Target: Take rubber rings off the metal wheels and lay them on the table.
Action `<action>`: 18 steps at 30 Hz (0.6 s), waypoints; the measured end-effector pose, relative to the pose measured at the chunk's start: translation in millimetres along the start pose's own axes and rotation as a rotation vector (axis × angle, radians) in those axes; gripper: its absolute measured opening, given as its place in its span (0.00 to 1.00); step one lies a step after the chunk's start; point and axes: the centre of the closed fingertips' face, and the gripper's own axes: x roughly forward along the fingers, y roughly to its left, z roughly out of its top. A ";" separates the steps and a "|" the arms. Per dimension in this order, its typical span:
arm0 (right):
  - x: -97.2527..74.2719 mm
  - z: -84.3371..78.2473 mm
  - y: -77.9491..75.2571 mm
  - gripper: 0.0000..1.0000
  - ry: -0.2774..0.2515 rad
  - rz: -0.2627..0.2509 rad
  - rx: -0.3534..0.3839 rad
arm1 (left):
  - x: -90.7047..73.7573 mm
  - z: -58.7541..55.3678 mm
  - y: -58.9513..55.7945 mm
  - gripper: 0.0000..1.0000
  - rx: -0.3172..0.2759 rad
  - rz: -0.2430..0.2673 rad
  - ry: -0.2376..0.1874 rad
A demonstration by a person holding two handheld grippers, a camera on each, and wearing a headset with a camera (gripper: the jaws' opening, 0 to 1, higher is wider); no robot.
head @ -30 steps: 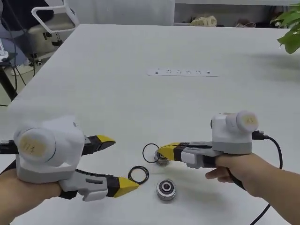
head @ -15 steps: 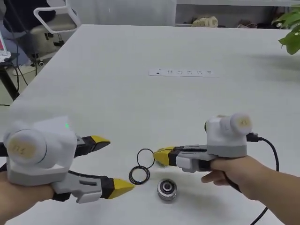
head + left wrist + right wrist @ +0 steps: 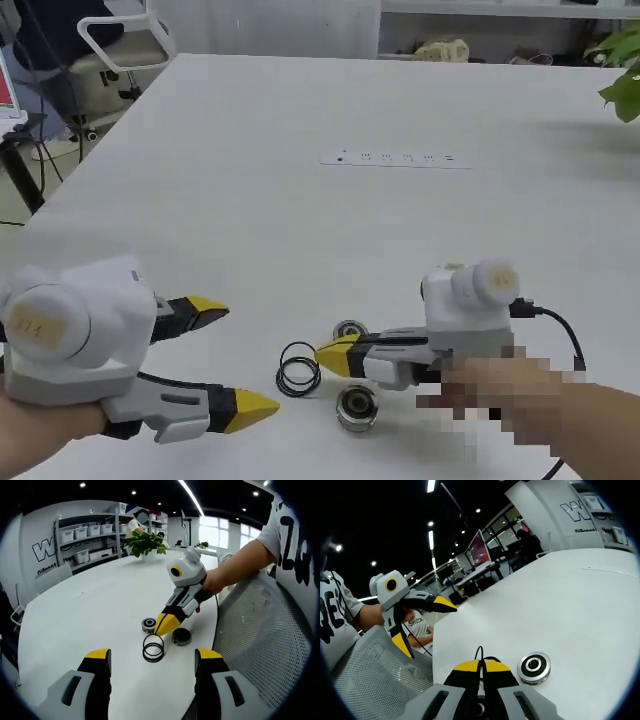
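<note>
— Head view: where did the rubber rings point(image 3: 298, 368) lie?
— Close to the worktop's point(image 3: 300, 200) near edge, touching the tip of the right gripper point(image 3: 332, 357), the nearer one. The left gripper point(image 3: 228, 358) stood apart, its jaws wide.
— Left gripper view?
— The rubber rings point(image 3: 153, 647) lay straight ahead between its spread jaws.
— Right gripper view?
— Jaws closed; I judged a thin rubber ring point(image 3: 480, 654) pinched there. One metal wheel point(image 3: 534, 666) lay just beside.

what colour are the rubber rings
Black. The rings show best in the left gripper view, against the white table.
</note>
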 end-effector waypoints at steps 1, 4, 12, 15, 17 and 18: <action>0.6 -0.9 0.3 0.00 0.003 0.000 0.000 | -0.1 -0.4 0.3 0.66 0.000 0.000 0.001; 1.9 -3.6 0.8 0.00 0.013 0.001 -0.002 | -0.2 -1.4 0.5 0.66 0.001 -0.001 0.005; 5.9 -5.9 -3.4 0.00 0.011 -0.017 0.009 | 1.4 -2.6 -0.2 0.66 0.000 -0.004 0.010; 6.3 -7.4 -3.3 0.00 0.015 -0.017 0.008 | 1.2 -2.0 -1.0 0.66 -0.001 -0.004 0.009; 6.6 -8.6 -4.1 0.00 0.019 -0.020 0.006 | 0.8 -2.1 -1.5 0.66 -0.001 -0.004 0.009; 6.9 -9.1 -4.4 0.00 0.020 -0.022 0.006 | 0.6 -2.5 -1.7 0.66 -0.001 -0.003 0.011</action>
